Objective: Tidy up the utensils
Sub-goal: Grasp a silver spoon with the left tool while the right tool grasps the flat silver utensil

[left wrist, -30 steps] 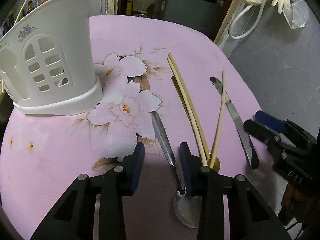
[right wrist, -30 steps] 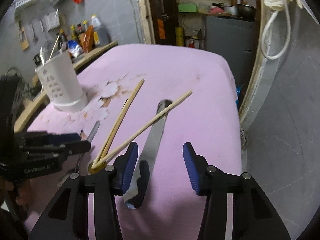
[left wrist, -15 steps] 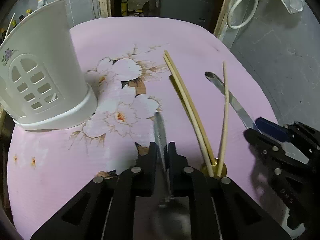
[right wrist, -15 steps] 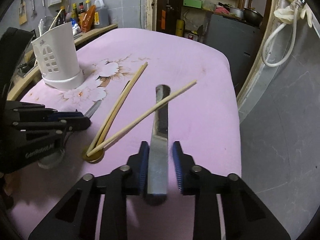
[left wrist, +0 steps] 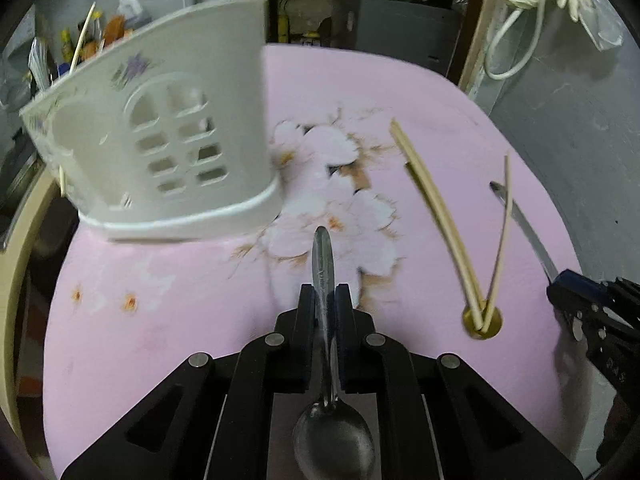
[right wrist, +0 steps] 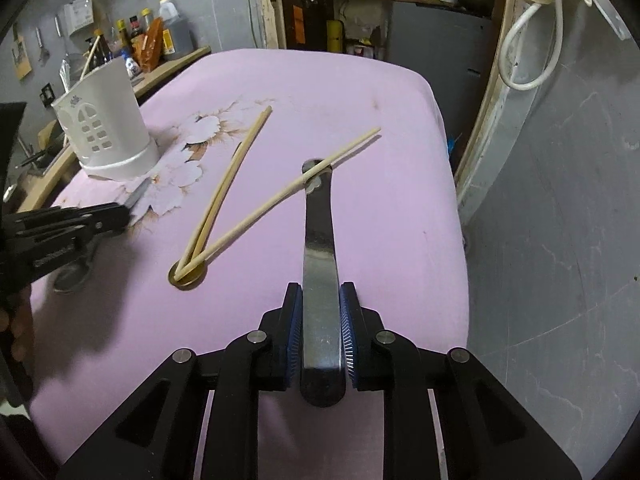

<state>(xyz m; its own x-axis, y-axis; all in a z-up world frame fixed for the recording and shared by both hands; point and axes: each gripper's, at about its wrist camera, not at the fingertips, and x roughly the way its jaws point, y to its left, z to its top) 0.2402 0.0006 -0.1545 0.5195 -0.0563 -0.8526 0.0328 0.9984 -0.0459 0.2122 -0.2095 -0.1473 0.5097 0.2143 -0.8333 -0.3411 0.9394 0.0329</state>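
My left gripper (left wrist: 324, 300) is shut on a steel spoon (left wrist: 323, 264), handle pointing forward, bowl back under the fingers, lifted off the pink cloth. The white utensil holder (left wrist: 160, 148) stands ahead to the left. My right gripper (right wrist: 319, 304) is shut on a steel knife (right wrist: 318, 240), whose tip lies under a single chopstick (right wrist: 296, 182). A pair of chopsticks (right wrist: 228, 180) lies beside it, their ends on a gold disc (right wrist: 187, 276). The holder also shows in the right wrist view (right wrist: 106, 120).
The table has a pink flowered cloth (right wrist: 360, 92). A shelf with bottles (right wrist: 160, 40) runs along the left wall. A grey wall and a white hose (right wrist: 532, 40) stand to the right. The table edge drops off on the right.
Both grippers closed from open: the left on the spoon, the right on the knife. The left gripper has since lifted the spoon and moved toward the holder.
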